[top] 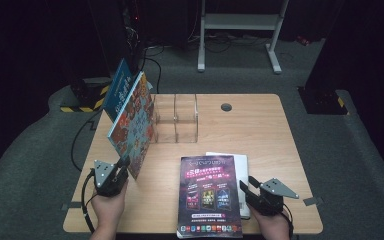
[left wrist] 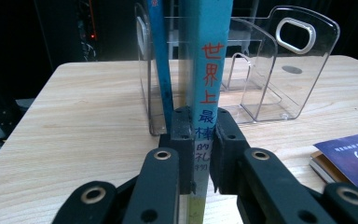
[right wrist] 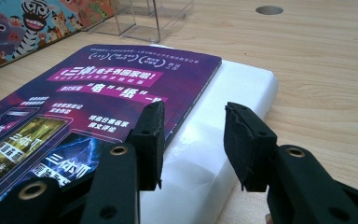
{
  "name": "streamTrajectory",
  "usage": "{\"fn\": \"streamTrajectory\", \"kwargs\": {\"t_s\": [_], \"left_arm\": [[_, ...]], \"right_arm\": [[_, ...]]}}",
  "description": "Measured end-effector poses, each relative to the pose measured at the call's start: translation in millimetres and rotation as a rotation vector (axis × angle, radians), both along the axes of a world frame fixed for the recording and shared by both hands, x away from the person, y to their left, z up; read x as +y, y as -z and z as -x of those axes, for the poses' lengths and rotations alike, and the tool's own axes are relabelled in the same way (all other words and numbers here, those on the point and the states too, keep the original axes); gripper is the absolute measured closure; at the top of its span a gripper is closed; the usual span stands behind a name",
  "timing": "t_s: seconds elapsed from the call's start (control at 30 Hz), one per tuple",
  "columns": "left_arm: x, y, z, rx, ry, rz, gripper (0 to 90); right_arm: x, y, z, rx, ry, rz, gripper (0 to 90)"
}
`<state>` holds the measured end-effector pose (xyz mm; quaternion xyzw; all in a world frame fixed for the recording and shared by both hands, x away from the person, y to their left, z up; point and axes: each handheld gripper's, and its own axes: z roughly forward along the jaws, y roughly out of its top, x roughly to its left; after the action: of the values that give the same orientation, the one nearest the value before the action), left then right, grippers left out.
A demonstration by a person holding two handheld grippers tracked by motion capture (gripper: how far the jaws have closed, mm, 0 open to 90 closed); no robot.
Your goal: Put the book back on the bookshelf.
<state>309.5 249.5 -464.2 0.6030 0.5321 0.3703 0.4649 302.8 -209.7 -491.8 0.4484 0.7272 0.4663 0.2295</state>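
Note:
A picture book with a colourful cartoon cover (top: 130, 120) stands on edge, tilted, at the table's left. Its far end reaches the left side of a clear plastic file holder (top: 176, 117). My left gripper (top: 122, 162) is shut on the book's near end. In the left gripper view both pads press the teal spine (left wrist: 209, 60), with the left gripper (left wrist: 200, 126) low on it. My right gripper (top: 245, 186) stands open at the front right. Its jaws (right wrist: 193, 135) hover over a white book (right wrist: 233, 88), on which a purple magazine (right wrist: 98, 102) lies.
A thin blue book (top: 116, 90) leans behind the picture book at the holder's left. The clear holder (left wrist: 265, 70) has two compartments with oval handle holes. A round cable hole (top: 226, 107) sits at the table's back. Bare wood lies to the right.

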Motion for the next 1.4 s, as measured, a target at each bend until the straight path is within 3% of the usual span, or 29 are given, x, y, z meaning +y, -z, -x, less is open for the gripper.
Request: {"fn": "streamTrajectory", "kwargs": {"t_s": [0.87, 1.4], "left_arm": [[-5.6, -0.9, -12.2, -0.007, -0.019, 0.016, 81.1], [-8.5, -2.3, -19.3, -0.001, -0.018, -0.002, 81.0]], "right_arm": [[0.1, 0.4, 0.0, 0.002, 0.001, -0.003, 58.3], [-0.2, 1.4, -0.5, 0.006, -0.002, -0.002, 58.6]]}}
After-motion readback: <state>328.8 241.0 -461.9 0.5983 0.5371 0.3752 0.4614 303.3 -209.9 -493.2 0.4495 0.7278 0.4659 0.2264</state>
